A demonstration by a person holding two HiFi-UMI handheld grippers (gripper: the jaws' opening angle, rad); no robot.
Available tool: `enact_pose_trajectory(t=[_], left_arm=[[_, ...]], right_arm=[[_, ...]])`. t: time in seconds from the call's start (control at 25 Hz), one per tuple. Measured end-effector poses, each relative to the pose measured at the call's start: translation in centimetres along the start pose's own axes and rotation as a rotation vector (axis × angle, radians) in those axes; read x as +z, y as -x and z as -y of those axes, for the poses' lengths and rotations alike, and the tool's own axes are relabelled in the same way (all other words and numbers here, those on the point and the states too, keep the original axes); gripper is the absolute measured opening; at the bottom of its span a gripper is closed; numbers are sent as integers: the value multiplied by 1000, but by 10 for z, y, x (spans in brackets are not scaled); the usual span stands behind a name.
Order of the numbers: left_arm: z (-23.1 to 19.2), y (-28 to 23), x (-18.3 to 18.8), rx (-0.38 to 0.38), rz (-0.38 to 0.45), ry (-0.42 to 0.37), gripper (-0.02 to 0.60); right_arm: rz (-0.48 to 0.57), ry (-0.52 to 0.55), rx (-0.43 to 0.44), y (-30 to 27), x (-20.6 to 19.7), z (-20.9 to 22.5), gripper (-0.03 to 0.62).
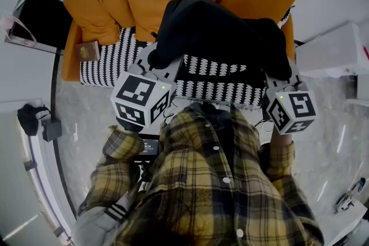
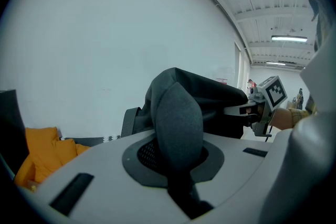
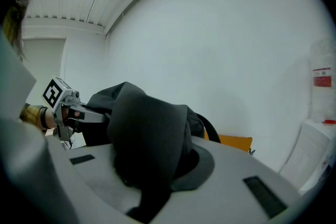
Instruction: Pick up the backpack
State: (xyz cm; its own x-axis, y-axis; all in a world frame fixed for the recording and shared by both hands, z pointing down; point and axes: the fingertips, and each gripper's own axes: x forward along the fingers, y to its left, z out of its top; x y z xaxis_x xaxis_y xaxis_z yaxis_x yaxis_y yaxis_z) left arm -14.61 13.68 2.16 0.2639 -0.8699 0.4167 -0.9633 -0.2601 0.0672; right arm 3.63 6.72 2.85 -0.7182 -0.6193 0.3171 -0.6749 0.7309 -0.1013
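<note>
1. The jaws of the left gripper (image 2: 177, 165) are seen pressed together on a thick fold of the dark grey fabric backpack (image 2: 176, 113). The fold bulges up out of the slot at the lower centre of the left gripper view.
2. The jaws of the right gripper (image 3: 149, 178) are likewise clamped on a bunched part of the same bag, at the lower centre of the right gripper view. Nothing else is held.
3. The bag is gripped at two opposite ends. This is judged to be so that its weight is shared and the soft body is kept from folding or swinging.
4. In the head view, the backpack is found at the upper centre, stretched between the two grippers. It is in front of the black-and-white patterned sofa (image 1: 104, 72) with its orange cushions (image 1: 92, 8).
5. It appears to be raised off the seat. Whether its underside touches the sofa cannot be told, as that part is hidden.
6. The person's yellow plaid shirt (image 1: 213, 187) fills the lower frame. The load is apparently held close to the body so that it is easier to bear.
</note>
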Motion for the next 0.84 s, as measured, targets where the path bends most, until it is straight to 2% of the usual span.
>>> enact_pose_trajectory(t=[0.84], left_arm=[[-1, 9, -11, 2, -12, -8, 49]], right_arm=[[-26, -9, 3, 2, -11, -11, 40]])
